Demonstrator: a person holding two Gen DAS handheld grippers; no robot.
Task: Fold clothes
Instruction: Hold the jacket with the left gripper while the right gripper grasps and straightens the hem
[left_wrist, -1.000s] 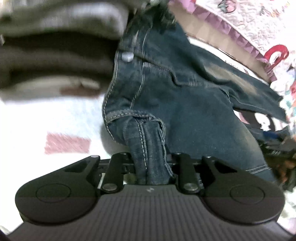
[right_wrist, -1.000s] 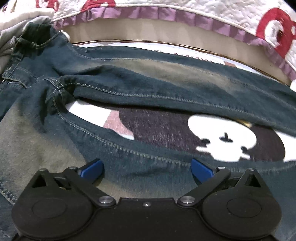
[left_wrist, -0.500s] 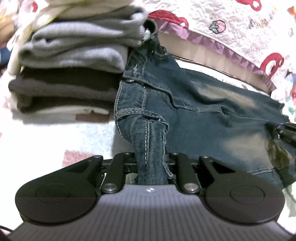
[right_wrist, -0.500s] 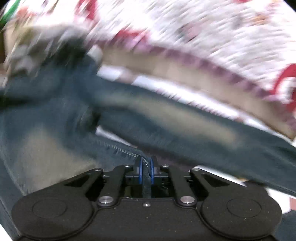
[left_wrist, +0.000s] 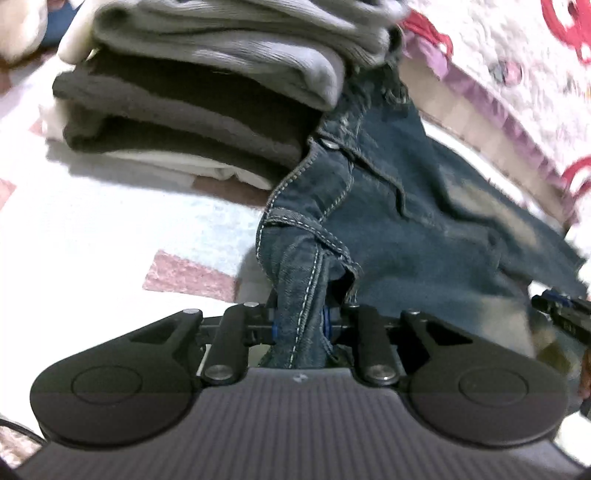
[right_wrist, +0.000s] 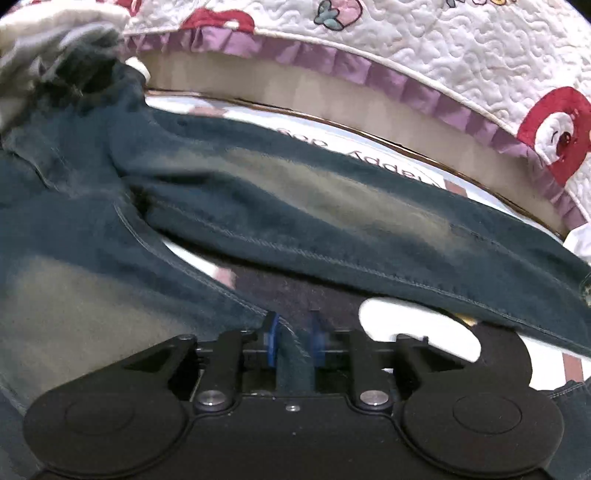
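Note:
A pair of dark blue jeans (left_wrist: 406, 221) lies spread on a patterned blanket. My left gripper (left_wrist: 299, 325) is shut on a bunched fold of the waistband near the fly. Its blue pads press the denim from both sides. In the right wrist view the two legs of the jeans (right_wrist: 295, 206) run across the picture. My right gripper (right_wrist: 293, 339) sits at the inner seam of the near leg. Its jaws are opening, with a strip of denim still between the parted pads. The right gripper's tip (left_wrist: 561, 306) shows at the left view's right edge.
A stack of folded grey, dark and white clothes (left_wrist: 203, 110) stands just left of the waistband. A white quilt with red motifs and a purple ruffle (right_wrist: 443, 55) rises behind the jeans. The pale blanket (left_wrist: 110, 229) stretches to the left.
The right gripper went from wide open to shut on the near leg's inner seam, rose a little, and its pads have now parted. The left gripper kept its hold and rolled slightly.

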